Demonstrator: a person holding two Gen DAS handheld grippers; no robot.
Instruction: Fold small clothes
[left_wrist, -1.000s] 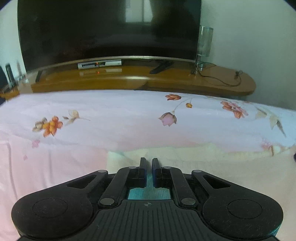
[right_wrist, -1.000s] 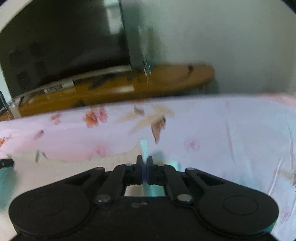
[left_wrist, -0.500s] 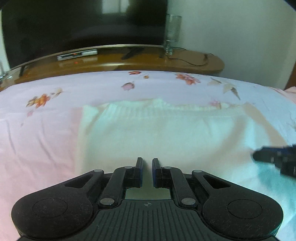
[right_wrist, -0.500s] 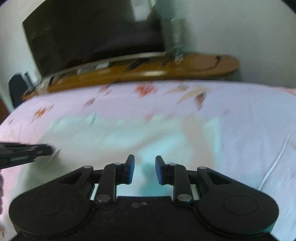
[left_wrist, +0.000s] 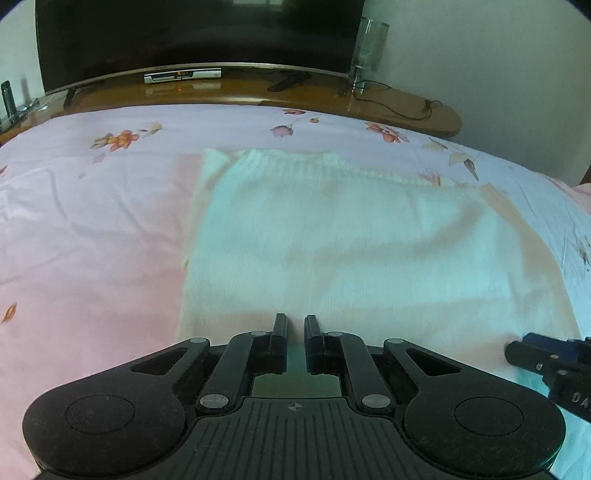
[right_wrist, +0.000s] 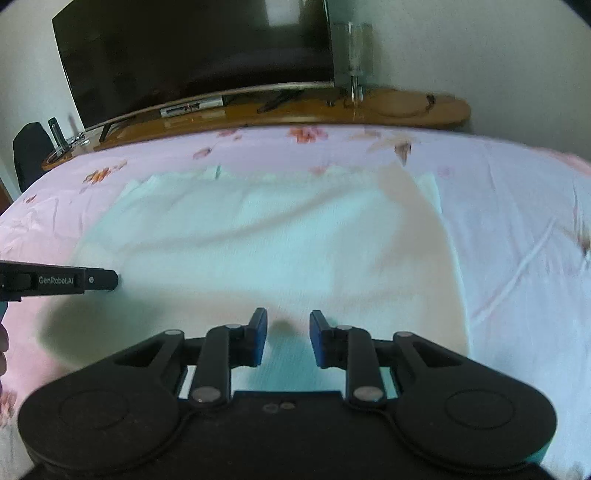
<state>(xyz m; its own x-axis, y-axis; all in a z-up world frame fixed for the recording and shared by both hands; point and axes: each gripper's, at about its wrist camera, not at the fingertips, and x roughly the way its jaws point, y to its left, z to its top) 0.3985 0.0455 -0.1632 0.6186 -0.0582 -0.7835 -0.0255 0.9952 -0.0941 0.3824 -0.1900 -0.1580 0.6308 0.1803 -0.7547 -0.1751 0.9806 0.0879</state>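
Observation:
A pale white knit garment lies spread flat on the pink floral bedsheet. My left gripper hovers over the garment's near edge, toward its left side. Its jaws are shut to a narrow slit and nothing is pinched between them. In the right wrist view the same garment fills the middle. My right gripper is open above the garment's near edge with nothing between its fingers. The right gripper's tip shows low at the right of the left wrist view. The left gripper's finger juts in from the left of the right wrist view.
Beyond the bed runs a wooden console carrying a large dark television, a set-top box, a glass vase and a trailing cable. Bare sheet lies on both sides of the garment.
Both grippers drew back from the garment's far edge to its near edge, bringing the whole garment into view. The right jaws went from shut to open. The left jaws stayed shut.

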